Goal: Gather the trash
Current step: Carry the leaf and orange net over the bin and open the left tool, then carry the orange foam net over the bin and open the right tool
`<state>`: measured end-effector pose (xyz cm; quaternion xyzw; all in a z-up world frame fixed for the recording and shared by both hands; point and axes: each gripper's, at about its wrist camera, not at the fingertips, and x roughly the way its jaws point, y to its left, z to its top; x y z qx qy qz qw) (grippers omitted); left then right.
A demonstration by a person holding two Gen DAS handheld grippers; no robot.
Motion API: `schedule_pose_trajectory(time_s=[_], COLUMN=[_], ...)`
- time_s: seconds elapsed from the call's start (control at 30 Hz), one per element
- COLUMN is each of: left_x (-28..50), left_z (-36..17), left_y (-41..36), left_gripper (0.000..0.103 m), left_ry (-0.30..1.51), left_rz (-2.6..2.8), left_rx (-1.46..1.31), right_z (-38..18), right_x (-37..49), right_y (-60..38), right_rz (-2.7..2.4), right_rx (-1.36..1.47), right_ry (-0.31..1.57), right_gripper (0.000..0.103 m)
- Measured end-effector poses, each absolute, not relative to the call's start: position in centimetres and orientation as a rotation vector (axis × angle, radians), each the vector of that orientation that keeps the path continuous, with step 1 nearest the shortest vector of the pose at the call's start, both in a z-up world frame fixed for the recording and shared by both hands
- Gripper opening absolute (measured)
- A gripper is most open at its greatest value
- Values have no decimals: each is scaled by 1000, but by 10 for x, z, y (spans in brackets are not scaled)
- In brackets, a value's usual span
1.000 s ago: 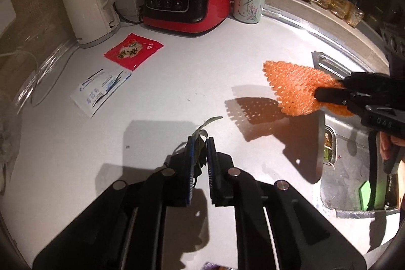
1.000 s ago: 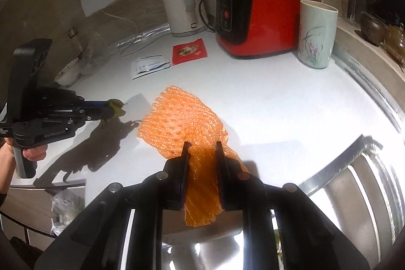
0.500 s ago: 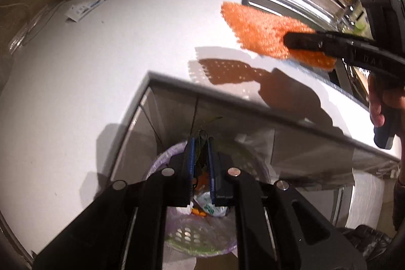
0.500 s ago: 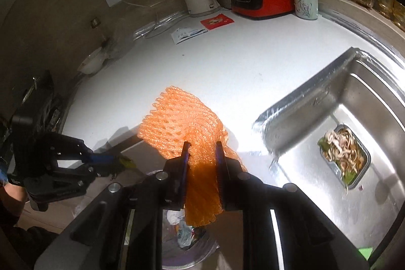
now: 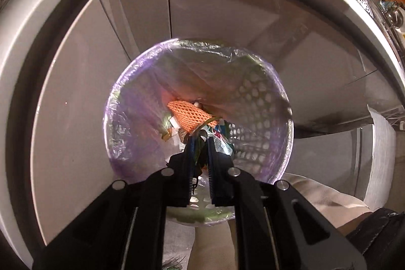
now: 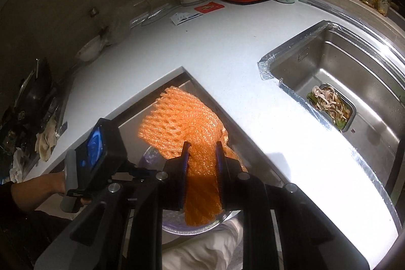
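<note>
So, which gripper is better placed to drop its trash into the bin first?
Left. The left gripper points straight down into the lined bin holding a green scrap; the right gripper's orange foam net overhangs the bin's edge.

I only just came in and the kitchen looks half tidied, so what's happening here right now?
A person is clearing rubbish with a gripper in each hand. The left gripper, shut on a small green scrap, points down into the lined trash bin, which already holds wrappers and an orange net. The right gripper is shut on an orange foam net above the bin. Two packets remain on the counter.
</note>
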<state>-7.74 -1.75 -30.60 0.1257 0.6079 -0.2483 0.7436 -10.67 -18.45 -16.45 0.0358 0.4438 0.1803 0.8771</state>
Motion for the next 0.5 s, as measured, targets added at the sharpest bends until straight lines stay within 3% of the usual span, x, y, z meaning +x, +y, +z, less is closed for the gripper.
schedule_pose_trajectory(time_s=[0.27,0.33,0.4,0.5], left_x=[-88,-87,-90,-89], left_z=[-325,-325,-322,-320], left_y=[-31,-30,-31,-30], left_gripper=[14,37,48,49], left_ry=[1347,1342,1314,1310], left_rz=[-554,-554,-545,-553], left_rx=[324,325,341,341], right_z=[-163,-163,-162,-162], right_x=[-129,-133,-135,-136], right_y=[-180,-180,-180,-179], right_rz=[347,342,337,334], right_rx=[61,61,61,61], right_ry=[927,928,928,929], right_gripper=[20,20,20,20])
